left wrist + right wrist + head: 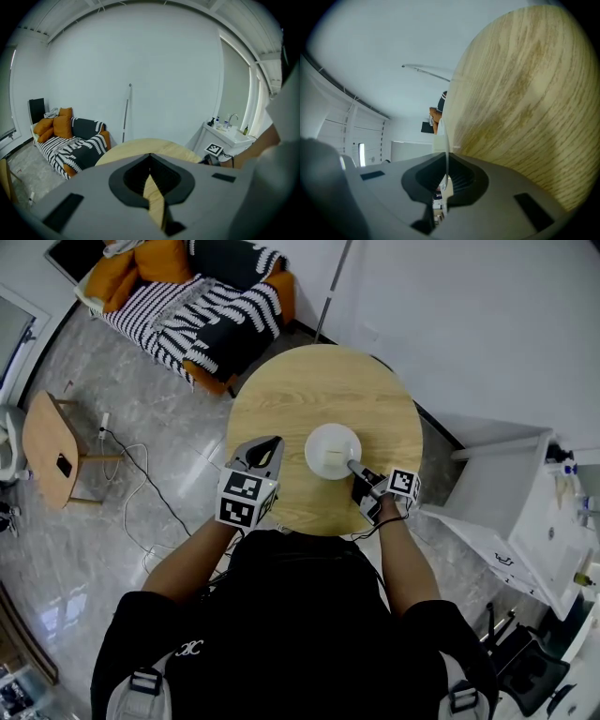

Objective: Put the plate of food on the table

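Logged plate [331, 448] over the round wooden desk [309, 390], a little toward the near edge, white and round from the head view; contents not resolvable. Read right claw [356, 468] as clamped on the plate's near right rim, pads pressing a thin white edge seen side-on in the right gripper view (plate [446, 140] between the pads of the claw [444, 176]). Found that claw rolled onto its side: wood grain of the desk [525, 93] stands nearly upright along the right of its view. Noted right forearm [410, 563] reaching forward from the body, marker cube [403, 484] just off the desk's near right edge. Cannot tell whether the plate's underside touches the desk. Read left claw [273, 442] as closed at the tips with nothing held, only desk [140, 145] showing through the gap behind the tips of the claw [150, 157]. Placed it over the desk's near left edge, just beside the plate but apart from it, pointing forward and down, left forearm [183, 563] angled in from the left. Saw striped sofa [202, 310] beyond the desk.
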The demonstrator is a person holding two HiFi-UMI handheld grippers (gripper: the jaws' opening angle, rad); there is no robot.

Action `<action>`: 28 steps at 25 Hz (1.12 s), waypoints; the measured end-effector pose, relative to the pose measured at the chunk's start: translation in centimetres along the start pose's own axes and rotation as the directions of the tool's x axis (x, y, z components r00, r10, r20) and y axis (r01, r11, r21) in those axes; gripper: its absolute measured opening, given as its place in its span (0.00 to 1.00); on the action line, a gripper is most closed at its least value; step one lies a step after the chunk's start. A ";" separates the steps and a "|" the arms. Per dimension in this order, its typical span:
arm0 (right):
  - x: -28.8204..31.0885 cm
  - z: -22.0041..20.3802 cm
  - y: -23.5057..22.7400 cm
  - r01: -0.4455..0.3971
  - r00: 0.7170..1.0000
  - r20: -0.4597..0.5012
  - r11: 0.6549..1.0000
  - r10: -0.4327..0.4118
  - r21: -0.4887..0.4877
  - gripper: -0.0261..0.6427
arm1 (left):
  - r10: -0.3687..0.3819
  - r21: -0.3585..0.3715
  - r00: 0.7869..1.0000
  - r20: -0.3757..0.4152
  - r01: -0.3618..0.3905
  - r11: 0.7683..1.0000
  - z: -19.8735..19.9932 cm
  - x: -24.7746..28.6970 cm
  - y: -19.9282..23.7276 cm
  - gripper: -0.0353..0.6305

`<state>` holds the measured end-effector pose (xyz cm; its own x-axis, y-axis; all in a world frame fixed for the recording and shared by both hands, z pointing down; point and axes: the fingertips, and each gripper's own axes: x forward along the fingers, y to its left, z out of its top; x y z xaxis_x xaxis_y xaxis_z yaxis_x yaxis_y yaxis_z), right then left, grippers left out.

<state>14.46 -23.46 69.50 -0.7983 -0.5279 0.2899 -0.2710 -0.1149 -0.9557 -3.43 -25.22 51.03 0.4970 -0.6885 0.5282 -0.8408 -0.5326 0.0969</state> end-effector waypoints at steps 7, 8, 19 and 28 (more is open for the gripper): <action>0.2 0.1 -0.7 0.028 1.000 -0.012 0.999 -0.028 0.021 0.06 | 0.006 0.001 1.000 -0.005 -0.006 1.000 0.2 0.2 0.2 0.06; 0.2 0.1 -0.8 0.031 0.999 -0.014 0.999 -0.031 0.021 0.06 | 0.008 0.001 1.000 -0.005 -0.008 1.000 0.3 0.2 0.2 0.06; 0.7 0.2 -1.4 0.053 0.998 -0.047 0.999 -0.053 0.010 0.07 | 0.029 0.014 1.000 0.000 -0.029 0.999 0.9 0.3 0.5 0.06; 1.3 0.4 -1.3 0.067 0.997 -0.046 0.998 -0.066 0.011 0.07 | 0.036 0.026 0.999 -0.001 -0.035 0.999 1.1 0.6 0.8 0.06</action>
<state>14.00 -24.36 71.12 -0.8026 -0.4798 0.3544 -0.3176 -0.1592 -0.9348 -3.56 -26.58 50.54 0.4665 -0.7063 0.5324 -0.8520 -0.5206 0.0559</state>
